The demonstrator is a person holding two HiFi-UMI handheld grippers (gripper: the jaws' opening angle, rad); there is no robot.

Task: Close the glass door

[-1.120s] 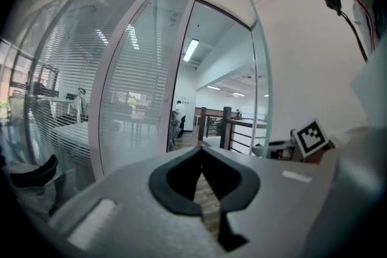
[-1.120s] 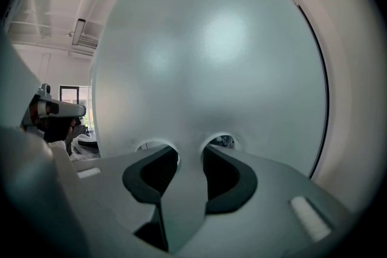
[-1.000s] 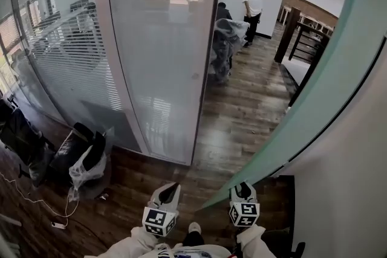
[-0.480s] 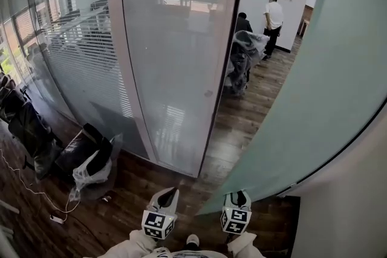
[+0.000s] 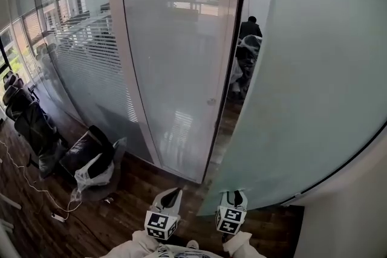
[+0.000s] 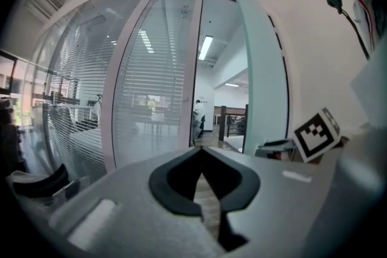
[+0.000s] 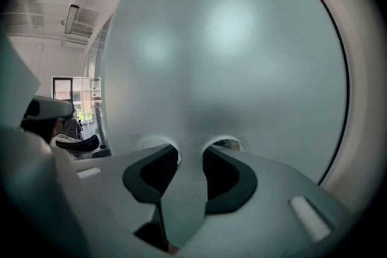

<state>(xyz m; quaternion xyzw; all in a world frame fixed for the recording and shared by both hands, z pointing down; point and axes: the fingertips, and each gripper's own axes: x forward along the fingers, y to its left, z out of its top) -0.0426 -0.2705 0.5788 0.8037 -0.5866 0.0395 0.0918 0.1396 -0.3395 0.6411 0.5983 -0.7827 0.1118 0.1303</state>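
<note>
The frosted glass door (image 5: 302,81) stands at the right, swung near the fixed frosted panel (image 5: 175,69), with a narrow dark gap (image 5: 233,93) left between them. My right gripper (image 5: 232,195) is at the door's lower part, close to its bottom corner. In the right gripper view the door (image 7: 230,57) fills the picture and the right gripper (image 7: 190,151) has its jaws apart, their tips at the glass face, nothing pinched. My left gripper (image 5: 171,193) hangs beside it, clear of the door; in the left gripper view the left gripper (image 6: 201,149) has its tips together and the door (image 6: 260,69) at the right.
A dark chair with a white plastic bag (image 5: 91,160) stands at the lower left, and covered office chairs (image 5: 24,112) line the left glass wall. A cable (image 5: 36,190) lies on the wood floor. Through the gap I see a person (image 5: 249,27) and a wrapped chair (image 5: 245,54). A white wall (image 5: 351,202) bounds the right.
The door has swung leftward toward the fixed panel, so the opening has shrunk to a slit and hides most of the corridor. Both grippers moved along with it.
</note>
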